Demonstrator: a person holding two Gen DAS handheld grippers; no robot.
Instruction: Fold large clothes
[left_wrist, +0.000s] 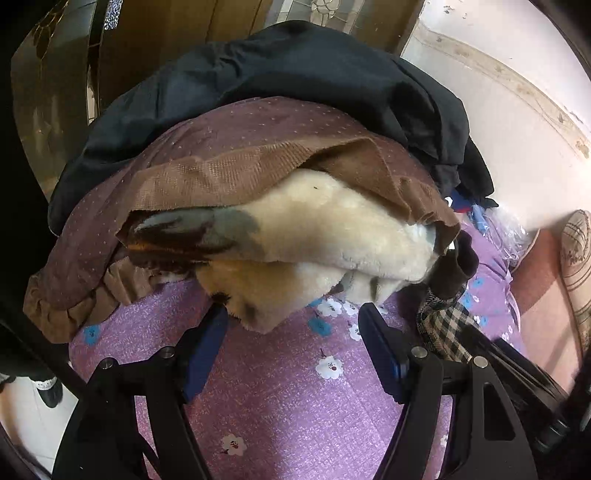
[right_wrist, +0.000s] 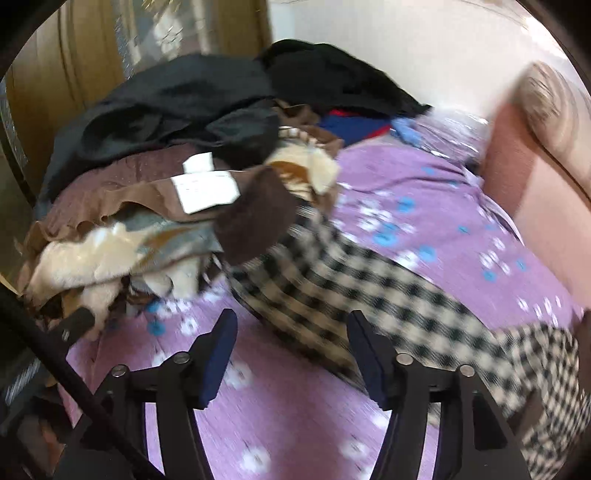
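A heap of clothes lies on a bed with a purple flowered sheet (left_wrist: 295, 406). On top is a dark garment (left_wrist: 277, 74), and under it a brown dotted garment with cream fleece lining (left_wrist: 332, 221). My left gripper (left_wrist: 291, 317) is open just in front of the heap, and the fleece's lower edge hangs by its left finger (left_wrist: 207, 343). A black-and-cream checkered garment (right_wrist: 369, 280) stretches from the heap across the sheet (right_wrist: 443, 206) to the right. My right gripper (right_wrist: 291, 325) is open with the checkered cloth's near edge lying between its fingertips, and the pads do not touch it. The right wrist view is blurred.
A wooden cabinet (left_wrist: 147, 37) stands behind the heap. A pink padded headboard (right_wrist: 535, 184) with a striped cushion (left_wrist: 576, 266) runs along the right. A blue-and-red garment (right_wrist: 351, 123) and clear plastic wrap (right_wrist: 450, 129) lie at the far side of the bed.
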